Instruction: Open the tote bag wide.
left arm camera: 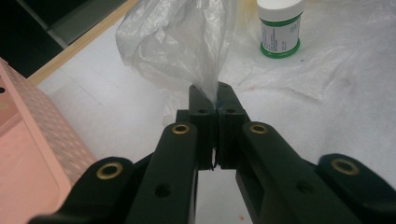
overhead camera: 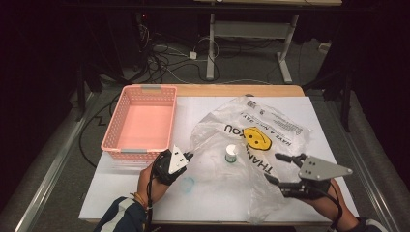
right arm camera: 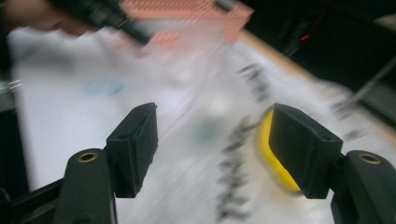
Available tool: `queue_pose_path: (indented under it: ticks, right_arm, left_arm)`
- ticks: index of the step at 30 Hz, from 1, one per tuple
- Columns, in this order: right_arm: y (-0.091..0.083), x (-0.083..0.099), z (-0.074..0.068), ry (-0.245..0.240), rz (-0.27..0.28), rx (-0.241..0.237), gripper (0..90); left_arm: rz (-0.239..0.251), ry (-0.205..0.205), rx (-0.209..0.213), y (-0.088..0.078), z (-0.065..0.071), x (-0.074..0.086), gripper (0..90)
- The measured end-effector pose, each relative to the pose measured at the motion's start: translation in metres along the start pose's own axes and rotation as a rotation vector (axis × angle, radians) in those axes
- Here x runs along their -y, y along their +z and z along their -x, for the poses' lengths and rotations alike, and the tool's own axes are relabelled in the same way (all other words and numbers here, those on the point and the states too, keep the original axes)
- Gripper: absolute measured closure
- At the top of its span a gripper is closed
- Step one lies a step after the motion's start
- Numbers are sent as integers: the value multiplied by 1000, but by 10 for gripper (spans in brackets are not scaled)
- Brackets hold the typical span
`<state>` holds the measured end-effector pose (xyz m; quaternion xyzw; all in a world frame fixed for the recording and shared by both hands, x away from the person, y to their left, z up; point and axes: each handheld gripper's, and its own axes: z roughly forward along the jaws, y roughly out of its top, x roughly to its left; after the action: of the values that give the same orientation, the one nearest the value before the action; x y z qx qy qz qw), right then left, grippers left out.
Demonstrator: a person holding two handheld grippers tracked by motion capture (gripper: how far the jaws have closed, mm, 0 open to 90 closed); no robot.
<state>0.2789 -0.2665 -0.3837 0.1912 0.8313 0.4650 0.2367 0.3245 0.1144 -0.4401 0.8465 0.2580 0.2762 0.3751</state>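
Note:
A clear plastic bag (overhead camera: 251, 140) with a yellow smiley and black lettering lies spread over the white table. A small white jar with a green band (overhead camera: 231, 153) stands under or inside it, also visible as the jar (left arm camera: 279, 28). My left gripper (overhead camera: 187, 156) is shut on a bunched edge of the bag (left arm camera: 187, 42), with film pinched between its jaws (left arm camera: 215, 109). My right gripper (overhead camera: 279, 169) hovers open above the bag's right part, jaws wide apart (right arm camera: 212, 147). The right gripper view is blurred; the smiley (right arm camera: 273, 154) shows beside one jaw.
A pink perforated basket (overhead camera: 140, 121) stands empty at the table's back left, close to my left hand. A faint blue ring mark (overhead camera: 187, 183) lies on the white sheet near the front. Cables and table legs are on the floor beyond.

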Motion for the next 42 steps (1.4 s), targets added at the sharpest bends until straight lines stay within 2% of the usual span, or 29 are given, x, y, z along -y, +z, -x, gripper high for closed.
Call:
queue_pose_path:
  ticks: [4, 6, 9, 14, 17, 18, 21, 23, 25, 26, 28, 31, 33, 38, 39, 42]
  right_arm:
    - [5, 25, -19, 45, -97, -144, 320]
    - [9, 37, -28, 45, -142, -174, 291]
    - [18, 46, -34, 23, -202, -193, 248]
    - [36, 56, -34, 14, -263, -191, 266]
    - [44, 61, -30, 13, -299, -179, 376]
    - [45, 62, -30, 26, -318, -179, 450]
    - [49, 64, -29, 13, -358, -203, 614]
    - [50, 65, -28, 29, -364, -227, 724]
    - [50, 64, -26, 35, -377, -220, 847]
    - [49, 64, -25, 29, -384, -220, 886]
    - [49, 63, -23, 28, -392, -218, 900]
    - [46, 59, -24, 8, -366, -189, 900]
    - [40, 52, -22, 13, -310, -168, 900]
    - [26, 34, -14, 6, -169, -63, 900]
    - [24, 31, -11, 2, -145, -46, 900]
    - [18, 26, -2, 4, -92, -3, 900]
  left_arm:
    - [-7, 5, 0, 1, 1, -1, 851]
    - [-8, 8, 1, 3, 2, -1, 851]
    - [-10, 12, 7, 5, 3, -2, 851]
    - [-18, 22, 17, 7, 5, -3, 851]
    - [-21, 20, 17, 8, 5, -2, 851]
    - [-21, 19, 17, 8, 5, -2, 851]
    - [-20, 20, 17, 8, 5, -2, 851]
    - [-18, 19, 17, 8, 5, -2, 850]
    - [-17, 19, 16, 7, 5, -3, 850]
    - [-16, 19, 16, 7, 5, -3, 850]
    - [-14, 18, 14, 6, 4, -3, 850]
    - [7, 8, 10, 3, 3, -5, 850]
    - [21, 10, 12, 1, 2, -8, 850]
    - [70, -4, -8, -6, -1, -14, 849]
    - [78, -18, -8, -5, -2, -15, 848]
    - [93, -22, -18, -3, -4, -18, 848]
